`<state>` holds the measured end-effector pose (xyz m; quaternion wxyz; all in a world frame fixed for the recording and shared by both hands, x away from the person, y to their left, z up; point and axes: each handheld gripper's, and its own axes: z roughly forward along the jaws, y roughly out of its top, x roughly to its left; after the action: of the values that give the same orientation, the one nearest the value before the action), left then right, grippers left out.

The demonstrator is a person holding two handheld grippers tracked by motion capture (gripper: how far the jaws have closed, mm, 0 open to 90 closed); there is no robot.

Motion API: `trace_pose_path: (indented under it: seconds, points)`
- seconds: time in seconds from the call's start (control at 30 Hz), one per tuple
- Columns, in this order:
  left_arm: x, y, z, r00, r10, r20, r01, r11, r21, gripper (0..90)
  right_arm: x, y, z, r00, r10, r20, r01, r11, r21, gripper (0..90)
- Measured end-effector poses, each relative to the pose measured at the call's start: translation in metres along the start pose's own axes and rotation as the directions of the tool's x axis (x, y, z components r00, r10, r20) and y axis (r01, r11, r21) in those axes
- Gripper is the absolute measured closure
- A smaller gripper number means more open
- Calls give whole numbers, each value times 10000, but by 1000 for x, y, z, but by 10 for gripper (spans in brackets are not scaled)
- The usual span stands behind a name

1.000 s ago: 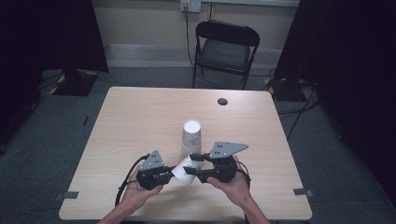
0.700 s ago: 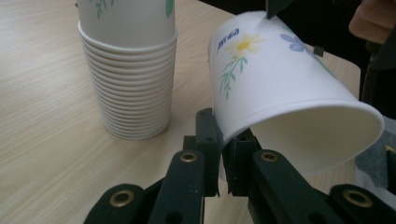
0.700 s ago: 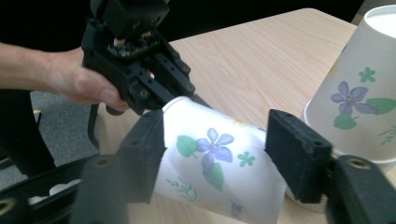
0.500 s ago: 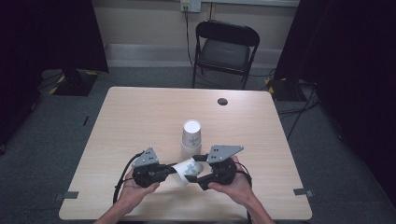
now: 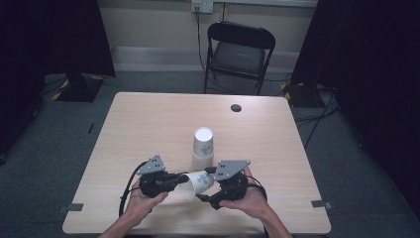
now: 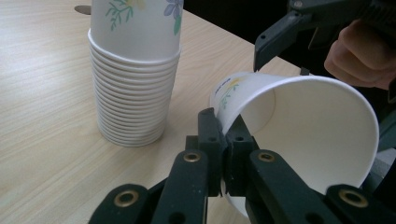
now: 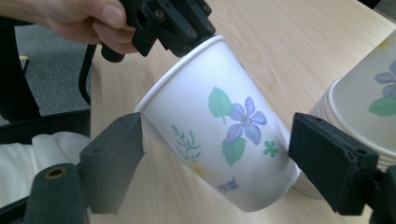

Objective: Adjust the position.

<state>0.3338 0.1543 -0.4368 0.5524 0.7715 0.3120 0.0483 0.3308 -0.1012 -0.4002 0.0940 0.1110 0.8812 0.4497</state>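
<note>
High view placed a single paper cup (image 5: 199, 181) low and centre in the frame, lying on its side between the two grippers, its open mouth turned toward the left of the picture and its base toward the right. It was white with a printed flower and leaves. The left gripper (image 5: 179, 180), held in the person's left hand (image 5: 143, 198), had its jaws pinched tight on the cup's rim; in the left gripper view the cup (image 6: 299, 135) sat right of centre, with one jaw inside the mouth and the other outside the wall. The right gripper (image 5: 210, 184), held in the right hand (image 5: 250, 197), met the cup from the right of the frame. In the right gripper view its two jaws stood spread wide, one at the lower left and one at the lower right of the picture, with the cup (image 7: 219, 123) between them; neither pad was clearly pressed against it.

Just above the held cup in the high view stood a stack of cups (image 5: 203, 148), upside down on the table (image 5: 148, 124), near the frame's centre. The left gripper view showed that stack (image 6: 133, 70) at upper left, its many rims layered close above the wood. A small dark round spot (image 5: 236, 107) lay on the table toward its far edge, upper right of the stack. Beyond the table, at top centre, stood a black folding chair (image 5: 238, 52).
</note>
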Motion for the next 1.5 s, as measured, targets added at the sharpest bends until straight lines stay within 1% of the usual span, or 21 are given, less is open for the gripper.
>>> trace_pose_path:
  seconds: [0.07,0.13,0.23,0.3,0.43,0.53,0.57,0.6,0.63,0.7,0.77,0.9,0.97,1.13,1.2,1.27,1.33,1.4,1.43,1.5]
  points:
    - [1,0,0,10000,-40,31,40,10000,4,881,1,-1,3,9998,-175,130,172,9997,178,159]
    - [1,0,0,9999,-103,54,103,9999,-1,880,3,-1,5,9995,-254,210,248,9993,274,152]
    - [2,0,1,9993,-310,196,311,9995,-18,878,5,-1,8,9983,-490,307,477,9980,415,142]
    - [2,0,4,9987,-425,287,424,9991,59,877,9,0,11,9953,-845,478,812,9945,667,134]
    - [1,-1,7,9984,-414,382,407,9990,200,877,13,0,17,9903,-1259,585,1208,9892,829,127]
    - [0,-1,7,9970,-526,566,513,9984,235,876,17,1,20,9854,-1556,698,1491,9847,901,133]
    - [0,-1,8,9955,-646,694,630,9977,258,875,17,1,21,9841,-1624,719,1554,9834,933,136]
    - [-1,-1,9,9948,-722,724,706,9972,253,874,18,1,22,9842,-1626,697,1555,9830,976,140]
    - [-1,-1,9,9961,-639,615,620,9976,322,874,19,1,24,9841,-1629,712,1555,9829,989,141]
    - [-1,-1,8,9960,-652,607,633,9975,321,869,19,0,27,9863,-1493,700,1417,9845,1031,151]
    - [0,-1,8,9963,-638,567,623,9977,275,863,18,-1,27,9897,-1263,667,1204,9889,869,166]
    - [0,-1,7,9958,-697,593,688,9975,178,844,16,-1,26,9942,-933,537,897,9938,660,207]
    - [0,0,6,9954,-746,601,742,9972,91,836,15,-1,25,9954,-803,526,774,9955,538,216]
    - [1,0,2,9953,-782,570,792,9968,-141,772,13,-1,24,9977,-471,489,456,9985,317,222]
    - [2,0,1,9953,-845,480,855,9962,-185,783,12,-1,23,9981,-331,517,317,9991,275,223]
    - [3,1,1,9937,-948,600,961,9952,-195,838,11,-2,23,9987,-230,450,222,9996,178,223]
    - [3,1,0,9935,-977,591,988,9950,-153,856,13,-1,23,9980,-325,546,316,9993,179,215]
    - [3,2,0,9921,-1046,698,1060,9942,-167,868,15,-1,24,9956,-605,720,590,9980,220,204]
    - [4,2,-1,9899,-1176,789,1194,9927,-179,872,17,-1,24,9926,-831,889,812,9964,253,199]
    - [6,3,-1,9873,-1347,844,1359,9907,-87,873,22,-1,26,9853,-1204,1210,1172,9926,330,205]
